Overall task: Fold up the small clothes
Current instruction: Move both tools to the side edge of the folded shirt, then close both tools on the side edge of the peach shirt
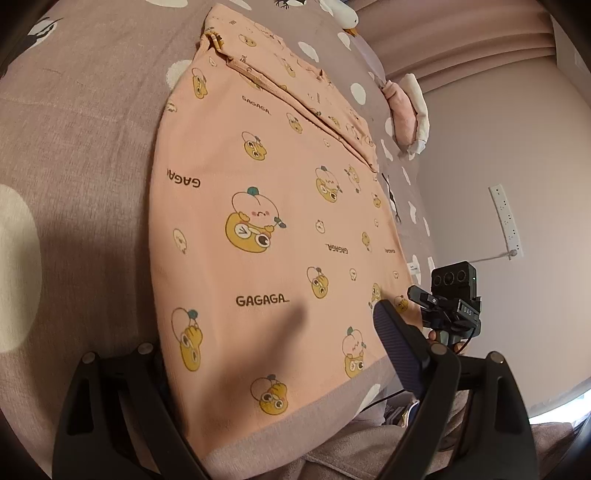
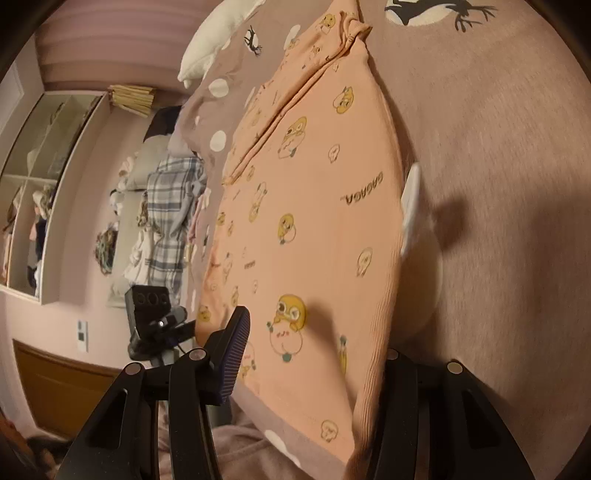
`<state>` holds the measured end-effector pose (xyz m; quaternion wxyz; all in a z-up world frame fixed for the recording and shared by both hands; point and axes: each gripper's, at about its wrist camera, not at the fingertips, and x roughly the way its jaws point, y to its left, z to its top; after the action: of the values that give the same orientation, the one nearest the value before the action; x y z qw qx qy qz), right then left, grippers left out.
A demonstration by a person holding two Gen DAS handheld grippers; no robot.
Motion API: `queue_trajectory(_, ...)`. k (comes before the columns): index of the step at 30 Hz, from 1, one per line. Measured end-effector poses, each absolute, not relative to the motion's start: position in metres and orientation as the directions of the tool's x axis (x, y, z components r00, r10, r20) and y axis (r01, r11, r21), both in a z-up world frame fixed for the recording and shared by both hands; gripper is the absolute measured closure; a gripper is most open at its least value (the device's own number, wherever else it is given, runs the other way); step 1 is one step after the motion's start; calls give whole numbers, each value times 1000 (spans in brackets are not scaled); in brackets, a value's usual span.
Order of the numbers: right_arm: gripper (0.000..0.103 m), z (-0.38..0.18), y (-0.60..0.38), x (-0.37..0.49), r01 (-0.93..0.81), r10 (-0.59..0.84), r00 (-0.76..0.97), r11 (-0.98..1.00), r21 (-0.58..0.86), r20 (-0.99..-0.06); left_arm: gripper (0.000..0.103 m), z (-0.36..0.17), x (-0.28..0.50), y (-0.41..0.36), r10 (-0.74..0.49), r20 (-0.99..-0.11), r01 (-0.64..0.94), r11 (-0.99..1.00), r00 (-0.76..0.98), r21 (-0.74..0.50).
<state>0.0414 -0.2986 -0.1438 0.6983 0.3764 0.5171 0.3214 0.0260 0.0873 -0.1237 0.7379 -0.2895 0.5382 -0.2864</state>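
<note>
A peach garment (image 1: 266, 206) printed with yellow cartoon figures and "GAGAGA" lies flat on the mauve spotted bedsheet (image 1: 85, 147), with a folded part at its far end. My left gripper (image 1: 273, 332) hovers open over its near hem. One finger (image 1: 399, 350) shows, while the other tip is hidden behind the cloth's left edge. In the right wrist view the same garment (image 2: 314, 206) runs up the middle. My right gripper (image 2: 317, 332) stands open at the ribbed hem; its left finger (image 2: 232, 354) shows and the right tip is hidden by the hem. Neither pair of pads presses the cloth.
A white plush toy (image 1: 343, 13) and a pink-and-white bundle (image 1: 406, 110) lie near the bed's far edge. A power strip (image 1: 506, 221) hangs on the wall. Beside the bed are plaid clothes (image 2: 173, 221) and a wall shelf (image 2: 48, 184).
</note>
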Motion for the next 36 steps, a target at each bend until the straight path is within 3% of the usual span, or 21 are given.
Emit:
queue_trajectory(5, 54, -147, -294, 50, -33, 845, 273, 487, 873, -461, 21, -125, 37, 83, -718, -646, 93, 684, 260, -724)
queue_trajectory(11, 54, -143, -283, 61, -54, 832, 292, 507, 860, -472, 39, -127, 48, 84, -701, -659, 67, 697, 271, -714)
queue_trajectory(14, 58, -143, -282, 61, -60, 823, 300, 521, 852, -482, 53, -130, 48, 88, -691, -666, 41, 702, 279, -711)
queue_trajectory(18, 74, -145, -285, 58, -52, 806, 316, 542, 839, -501, 78, -137, 44, 103, -694, -663, -5, 690, 281, -724)
queue_trajectory(21, 77, -146, -289, 55, -42, 802, 323, 543, 839, -503, 91, -141, 41, 111, -706, -653, -34, 672, 274, -740)
queue_trajectory(29, 83, -142, -289, 50, -76, 800, 338, 548, 833, -496, 96, -137, 35, 111, -751, -601, -27, 619, 272, -785)
queue_trajectory(36, 91, -130, -295, 48, -111, 830, 396, 467, 877, -392, 98, -121, 36, 114, -841, -435, 14, 464, 323, -886)
